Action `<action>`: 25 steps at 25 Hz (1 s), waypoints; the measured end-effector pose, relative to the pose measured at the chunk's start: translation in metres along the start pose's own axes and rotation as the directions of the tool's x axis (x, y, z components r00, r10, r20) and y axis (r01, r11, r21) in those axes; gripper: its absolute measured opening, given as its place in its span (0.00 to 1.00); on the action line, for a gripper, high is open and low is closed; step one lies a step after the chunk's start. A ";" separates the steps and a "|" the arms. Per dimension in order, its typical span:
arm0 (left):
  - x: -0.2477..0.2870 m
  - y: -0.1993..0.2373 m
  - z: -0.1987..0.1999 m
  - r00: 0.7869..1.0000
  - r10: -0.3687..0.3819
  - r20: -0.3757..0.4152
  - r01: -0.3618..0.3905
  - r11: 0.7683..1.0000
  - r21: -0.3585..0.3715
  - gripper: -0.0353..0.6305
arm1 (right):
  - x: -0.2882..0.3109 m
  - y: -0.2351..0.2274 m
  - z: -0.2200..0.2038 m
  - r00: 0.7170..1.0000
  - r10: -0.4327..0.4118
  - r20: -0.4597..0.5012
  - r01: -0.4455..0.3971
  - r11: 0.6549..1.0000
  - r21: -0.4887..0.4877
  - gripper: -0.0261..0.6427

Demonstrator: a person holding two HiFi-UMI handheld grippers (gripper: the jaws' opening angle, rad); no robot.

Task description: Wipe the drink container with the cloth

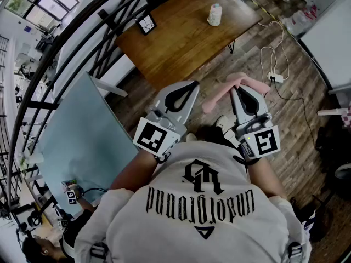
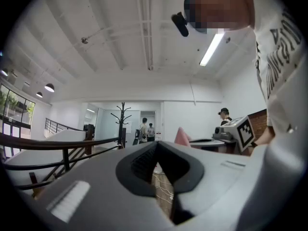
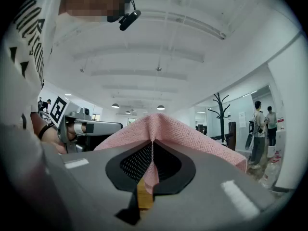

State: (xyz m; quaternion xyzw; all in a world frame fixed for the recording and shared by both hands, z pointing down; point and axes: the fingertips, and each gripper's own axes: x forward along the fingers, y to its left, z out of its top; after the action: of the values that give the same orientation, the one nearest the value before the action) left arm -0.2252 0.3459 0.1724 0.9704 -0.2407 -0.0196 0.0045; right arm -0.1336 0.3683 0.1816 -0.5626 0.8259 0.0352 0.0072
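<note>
A wooden table stands on plank flooring beside a dark railing.

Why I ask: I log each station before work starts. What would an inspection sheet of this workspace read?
Surface: brown wooden table, ahead of the person.
Job's things: drink container upright near the table's far right corner; pink cloth held in the right gripper, not at the container.
Clutter: black-and-white marker tile on the table.
Grippers: left gripper shut, nothing in it; right gripper shut on the pink cloth; both short of the table.
Cables: white power strip with loose leads on the floor right of the table.
Surroundings: railing at left; people standing in the distance.
</note>
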 end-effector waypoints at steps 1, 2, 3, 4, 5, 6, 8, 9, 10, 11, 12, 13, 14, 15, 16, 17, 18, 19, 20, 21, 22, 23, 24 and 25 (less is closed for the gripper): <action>0.003 0.001 0.000 1.000 0.001 0.001 -0.001 1.000 -0.001 0.13 | 0.001 -0.003 0.000 1.000 0.000 -0.001 0.000 1.000 0.001 0.06; 0.006 0.003 0.000 1.000 0.003 0.001 -0.003 1.000 -0.002 0.13 | 0.003 -0.007 -0.001 1.000 0.000 -0.001 0.000 1.000 0.003 0.06; 0.009 0.004 0.000 1.000 0.005 0.001 -0.005 1.000 -0.003 0.13 | 0.004 -0.010 -0.001 1.000 0.000 -0.001 0.000 1.000 0.004 0.06; 0.013 0.006 -0.001 1.000 0.008 -0.002 -0.008 1.000 -0.004 0.13 | 0.005 -0.013 -0.001 1.000 0.000 0.002 0.000 1.000 0.007 0.06; 0.016 0.007 -0.002 1.000 0.010 -0.008 -0.010 1.000 -0.004 0.13 | 0.006 -0.017 -0.001 1.000 0.000 0.007 0.000 1.000 0.010 0.06; 0.021 0.008 -0.004 1.000 0.012 -0.013 -0.012 1.000 -0.005 0.13 | 0.006 -0.022 0.000 1.000 0.000 0.014 0.000 1.000 0.015 0.06; 0.030 0.010 -0.007 1.000 0.014 -0.018 -0.014 1.000 0.002 0.13 | 0.007 -0.032 0.000 1.000 0.001 0.024 -0.001 1.000 0.027 0.06; 0.036 0.012 -0.010 1.000 0.015 -0.012 -0.014 1.000 0.016 0.13 | 0.008 -0.039 -0.001 1.000 0.001 0.025 -0.001 1.000 0.029 0.06; 0.041 0.013 -0.011 1.000 0.015 -0.003 -0.015 0.999 0.036 0.13 | 0.008 -0.046 -0.001 1.000 0.000 0.025 -0.001 1.000 0.029 0.06; 0.048 0.015 -0.013 1.000 0.016 0.005 -0.016 0.998 0.053 0.13 | 0.009 -0.053 -0.002 1.000 -0.001 0.025 0.000 1.000 0.028 0.06; 0.056 0.015 -0.013 1.000 0.017 0.008 -0.018 0.998 0.063 0.13 | 0.009 -0.061 -0.003 1.000 -0.002 0.024 0.001 1.000 0.027 0.06; 0.065 0.016 -0.014 1.000 0.021 0.005 -0.021 0.998 0.066 0.13 | 0.010 -0.070 -0.004 1.000 -0.003 0.024 0.003 1.000 0.025 0.06; 0.074 0.016 -0.014 1.000 0.028 -0.002 -0.028 0.998 0.065 0.13 | 0.010 -0.080 -0.004 1.000 -0.003 0.026 0.003 1.000 0.023 0.06; 0.083 0.018 -0.015 0.999 0.037 -0.006 -0.036 0.997 0.064 0.13 | 0.010 -0.090 -0.005 1.000 -0.001 0.027 0.001 1.000 0.020 0.06; 0.093 0.021 -0.016 0.999 0.045 -0.003 -0.045 0.997 0.070 0.13 | 0.011 -0.100 -0.007 1.000 0.002 0.027 -0.002 1.000 0.015 0.06; 0.102 0.024 -0.017 0.999 0.054 -0.001 -0.054 0.996 0.073 0.13 | 0.011 -0.110 -0.008 1.000 0.006 0.025 -0.006 1.000 0.009 0.06; 0.111 0.026 -0.019 0.998 0.063 -0.006 -0.062 0.996 0.068 0.13 | 0.011 -0.121 -0.010 1.000 0.008 0.023 -0.008 1.000 0.005 0.06; 0.121 0.026 -0.021 0.998 0.069 -0.013 -0.069 0.996 0.062 0.13 | 0.011 -0.132 -0.011 1.000 0.009 0.025 -0.010 1.000 0.003 0.06; 0.130 0.026 -0.023 0.997 0.074 -0.020 -0.073 0.996 0.059 0.13 | 0.011 -0.143 -0.011 0.999 0.011 0.030 -0.011 1.000 0.002 0.06; 0.140 0.025 -0.025 0.997 0.079 -0.026 -0.078 0.995 0.061 0.13 | 0.012 -0.155 -0.011 0.999 0.014 0.037 -0.014 1.000 0.003 0.06; 0.150 0.024 -0.026 0.996 0.085 -0.031 -0.083 0.994 0.066 0.13 | 0.013 -0.166 -0.011 0.999 0.018 0.044 -0.018 1.000 0.005 0.06; 0.160 0.023 -0.026 0.995 0.090 -0.033 -0.087 0.994 0.072 0.13 | 0.013 -0.176 -0.011 0.999 0.022 0.045 -0.023 1.000 0.010 0.06; 0.168 0.022 -0.026 0.995 0.095 -0.034 -0.092 0.993 0.074 0.13 | 0.013 -0.186 -0.013 0.999 0.027 0.041 -0.028 0.999 0.016 0.06; 0.176 0.021 -0.026 0.994 0.101 -0.035 -0.098 0.992 0.074 0.13 | 0.013 -0.195 -0.014 0.999 0.033 0.034 -0.034 0.999 0.023 0.06</action>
State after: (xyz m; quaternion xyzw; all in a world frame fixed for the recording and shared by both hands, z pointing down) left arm -0.0781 0.2451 0.1929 0.9569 -0.2891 0.0083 -0.0252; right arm 0.0431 0.2847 0.1849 -0.5479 0.8354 0.0352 0.0270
